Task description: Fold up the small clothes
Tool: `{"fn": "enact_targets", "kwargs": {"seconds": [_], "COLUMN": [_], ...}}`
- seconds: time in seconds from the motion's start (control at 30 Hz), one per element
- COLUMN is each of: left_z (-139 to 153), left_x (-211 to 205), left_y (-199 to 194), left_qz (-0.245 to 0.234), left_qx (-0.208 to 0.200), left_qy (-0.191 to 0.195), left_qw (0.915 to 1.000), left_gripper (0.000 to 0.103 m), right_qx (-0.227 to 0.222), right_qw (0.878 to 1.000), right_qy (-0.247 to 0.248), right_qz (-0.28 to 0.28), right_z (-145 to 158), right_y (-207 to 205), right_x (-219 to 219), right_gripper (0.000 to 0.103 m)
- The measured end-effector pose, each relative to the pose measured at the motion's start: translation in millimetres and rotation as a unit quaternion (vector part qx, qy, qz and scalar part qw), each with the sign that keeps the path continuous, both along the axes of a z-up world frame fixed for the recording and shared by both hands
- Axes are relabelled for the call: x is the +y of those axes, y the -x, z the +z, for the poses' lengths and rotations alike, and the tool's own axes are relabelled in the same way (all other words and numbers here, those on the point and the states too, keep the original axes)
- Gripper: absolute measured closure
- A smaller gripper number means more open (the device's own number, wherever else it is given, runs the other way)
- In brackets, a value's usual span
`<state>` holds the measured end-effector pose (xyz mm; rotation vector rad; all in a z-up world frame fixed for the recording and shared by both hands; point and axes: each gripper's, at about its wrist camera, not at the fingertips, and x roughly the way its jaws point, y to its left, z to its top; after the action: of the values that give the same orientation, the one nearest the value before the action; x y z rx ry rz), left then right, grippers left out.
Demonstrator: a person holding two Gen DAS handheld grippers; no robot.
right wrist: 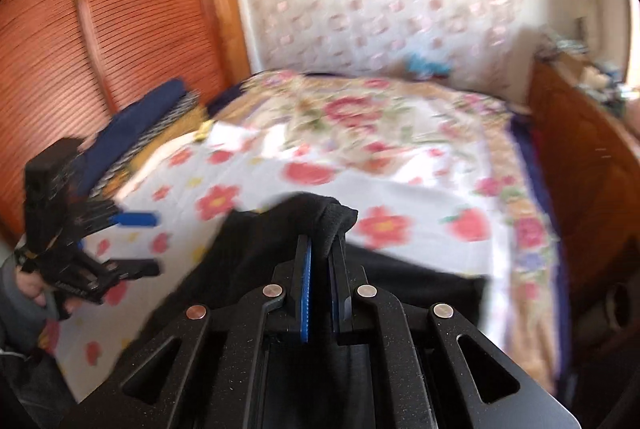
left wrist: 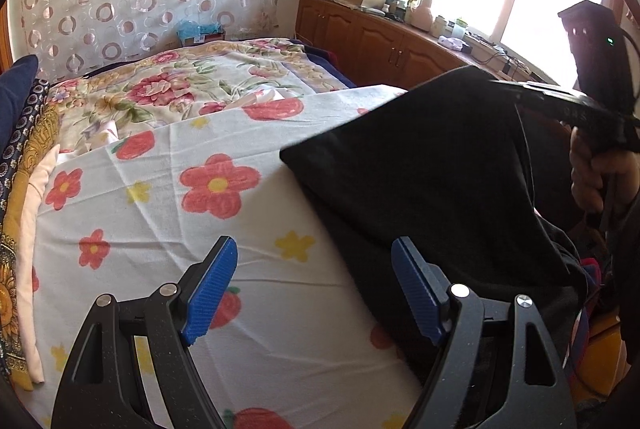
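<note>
A black garment (left wrist: 420,169) lies over the right side of the flowered sheet (left wrist: 160,197) on the bed, with one corner lifted. My right gripper (right wrist: 321,241) is shut on that raised corner of the black garment (right wrist: 248,253), which bunches over its fingertips. In the left wrist view the right gripper (left wrist: 520,93) comes in from the right, held by a hand (left wrist: 592,173). My left gripper (left wrist: 314,244) is open above the sheet at the garment's near left edge, with nothing between its blue pads (left wrist: 212,285). The right wrist view, which is blurred, shows the left gripper (right wrist: 154,243) open too.
Folded cloths in blue and yellow (left wrist: 24,149) are stacked along the bed's left side. A wooden cabinet (left wrist: 360,37) with clutter on top stands under the window at the right. A slatted wooden panel (right wrist: 100,29) is behind the bed at the left.
</note>
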<state>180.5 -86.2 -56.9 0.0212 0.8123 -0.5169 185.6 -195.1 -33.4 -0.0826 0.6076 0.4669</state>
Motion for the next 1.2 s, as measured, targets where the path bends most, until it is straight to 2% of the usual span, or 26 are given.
{"fn": "enact_targets", "kwargs": {"seconds": [0.17, 0.37, 0.4, 0.47, 0.5, 0.53, 0.57, 0.77, 1.03, 1.2], "left_z": [-0.6, -5.2, -5.6, -5.2, -4.4, -3.3, -2.4, 5.0, 3.5, 3.7], "left_x": [-10.8, -18.9, -20.1, -21.8, -22.4, -23.1, -23.4, -27.1, -30.7, -33.4], "left_y": [7.0, 15.3, 17.6, 21.8, 24.3, 27.2, 29.6, 48.9, 70.4, 83.0], "left_qz": [-0.011, -0.014, -0.014, -0.014, -0.015, -0.015, -0.015, -0.021, -0.024, -0.025], "left_qx": [0.002, 0.005, 0.005, 0.004, 0.003, 0.001, -0.001, -0.013, -0.018, -0.023], "left_qy": [0.002, -0.009, -0.011, -0.013, -0.013, -0.013, -0.012, -0.007, -0.011, -0.015], "left_qw": [0.9999, 0.9998, 0.9998, 0.9998, 0.9998, 0.9998, 0.9998, 0.9997, 0.9995, 0.9993], "left_gripper": [0.023, 0.023, 0.023, 0.023, 0.023, 0.023, 0.023, 0.023, 0.023, 0.023], "right_qx": [0.011, 0.028, 0.033, 0.036, 0.035, 0.035, 0.033, 0.022, 0.045, 0.053], "right_qw": [0.996, 0.990, 0.989, 0.986, 0.985, 0.986, 0.986, 0.989, 0.992, 0.993], "right_qy": [0.028, 0.053, 0.056, 0.071, 0.074, 0.073, 0.070, 0.054, 0.037, 0.036], "right_qz": [-0.082, -0.127, -0.130, -0.146, -0.149, -0.149, -0.148, -0.136, -0.110, -0.102], "right_z": [-1.4, -23.6, -25.0, -27.4, -25.2, -23.0, -20.9, -16.0, -44.2, -56.6], "right_y": [-5.2, -11.4, -12.5, -10.6, -8.3, -6.1, -2.9, 39.9, 112.4, 132.1], "right_x": [-43.8, -50.4, -47.7, -42.9, -39.5, -36.9, -32.9, -28.5, -30.6, -32.5], "right_gripper": [0.096, 0.096, 0.089, 0.084, 0.079, 0.073, 0.071, 0.071, 0.071, 0.071]}}
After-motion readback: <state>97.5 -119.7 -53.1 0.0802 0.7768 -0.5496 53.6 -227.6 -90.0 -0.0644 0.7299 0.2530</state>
